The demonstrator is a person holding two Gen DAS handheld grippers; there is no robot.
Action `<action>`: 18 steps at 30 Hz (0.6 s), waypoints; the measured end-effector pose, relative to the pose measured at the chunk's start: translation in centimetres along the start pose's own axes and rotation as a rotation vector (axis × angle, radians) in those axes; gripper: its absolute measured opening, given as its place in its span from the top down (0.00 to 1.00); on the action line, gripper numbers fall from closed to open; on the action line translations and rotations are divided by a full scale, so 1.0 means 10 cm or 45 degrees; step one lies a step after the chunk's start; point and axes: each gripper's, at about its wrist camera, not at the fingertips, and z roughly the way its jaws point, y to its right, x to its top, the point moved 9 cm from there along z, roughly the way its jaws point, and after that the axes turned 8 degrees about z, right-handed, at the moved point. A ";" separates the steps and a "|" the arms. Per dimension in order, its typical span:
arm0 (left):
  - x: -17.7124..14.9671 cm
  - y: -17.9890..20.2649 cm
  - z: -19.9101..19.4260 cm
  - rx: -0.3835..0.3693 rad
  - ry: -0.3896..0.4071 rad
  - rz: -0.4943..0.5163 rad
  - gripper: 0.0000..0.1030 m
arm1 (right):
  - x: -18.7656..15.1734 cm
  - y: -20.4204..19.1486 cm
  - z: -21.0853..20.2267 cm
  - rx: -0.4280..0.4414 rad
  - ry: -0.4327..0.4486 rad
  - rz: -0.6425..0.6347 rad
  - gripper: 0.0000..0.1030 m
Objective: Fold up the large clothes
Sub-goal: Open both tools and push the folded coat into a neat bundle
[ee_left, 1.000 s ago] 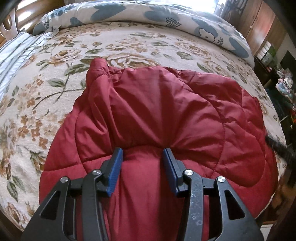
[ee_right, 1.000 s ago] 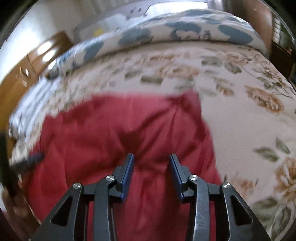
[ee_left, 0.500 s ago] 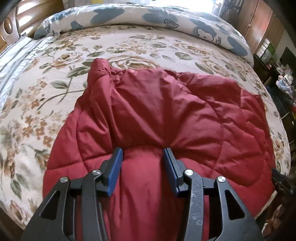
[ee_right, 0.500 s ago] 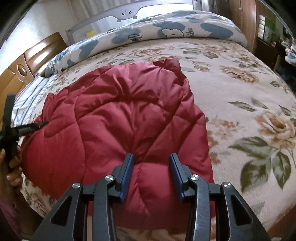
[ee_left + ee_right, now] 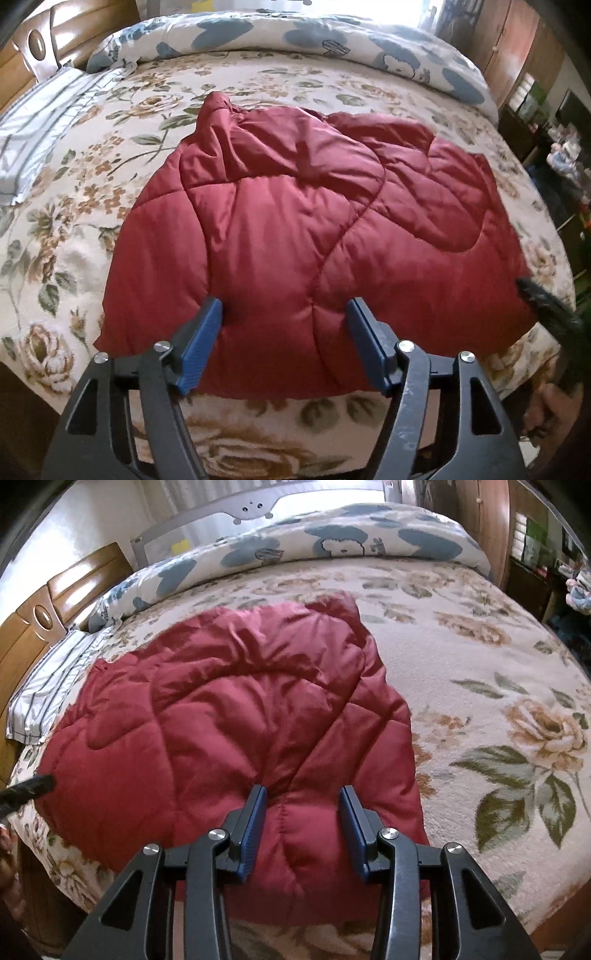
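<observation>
A red quilted jacket [image 5: 314, 221] lies folded and flat on the floral bed cover [image 5: 74, 177], near the bed's front edge. It also shows in the right wrist view [image 5: 229, 720]. My left gripper [image 5: 286, 314] is open and empty, its blue pads above the jacket's near edge. My right gripper [image 5: 301, 801] is open and empty above the jacket's near right part. The tip of the right gripper [image 5: 532, 291] shows at the right of the left wrist view. The tip of the left gripper [image 5: 33, 786] shows at the left of the right wrist view.
A blue and white patterned duvet [image 5: 295, 40] is bunched along the far side of the bed. A striped pillow [image 5: 37, 122] and a wooden headboard [image 5: 48, 613] are at the left. Wooden cupboards [image 5: 517, 55] and cluttered shelves stand at the right.
Both grippers have drawn back toward the front edge of the bed, so the jacket's near edge now shows. The left gripper's jaws stand wider apart. The jacket lies still.
</observation>
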 end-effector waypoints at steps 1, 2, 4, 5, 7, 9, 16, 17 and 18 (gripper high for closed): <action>0.01 0.02 -0.02 0.000 0.002 0.007 0.33 | -0.01 -0.11 -0.09 0.030 0.014 -0.025 0.57; 0.01 0.04 -0.03 -0.008 0.003 0.011 0.33 | -0.02 -0.19 -0.13 0.051 0.017 -0.045 0.57; 0.05 0.09 -0.03 -0.019 -0.005 0.025 0.32 | -0.05 -0.38 -0.17 0.094 0.009 -0.096 0.50; 0.05 0.11 0.00 -0.009 -0.012 0.040 0.28 | -0.06 -0.51 -0.16 0.111 0.002 -0.134 0.50; 0.04 0.15 0.08 0.012 -0.037 0.063 0.24 | -0.10 -0.66 -0.09 0.126 -0.014 -0.183 0.50; 0.02 0.17 0.14 0.031 -0.055 0.076 0.22 | -0.13 -0.73 0.04 0.088 -0.044 -0.212 0.49; -0.03 0.17 0.35 0.033 -0.091 0.083 0.17 | -0.12 -0.55 0.36 0.050 -0.093 -0.159 0.48; -0.03 0.17 0.37 0.040 -0.093 0.087 0.16 | -0.11 -0.52 0.38 0.055 -0.094 -0.146 0.48; -0.03 0.18 0.38 0.046 -0.094 0.091 0.15 | -0.10 -0.50 0.41 0.059 -0.094 -0.137 0.48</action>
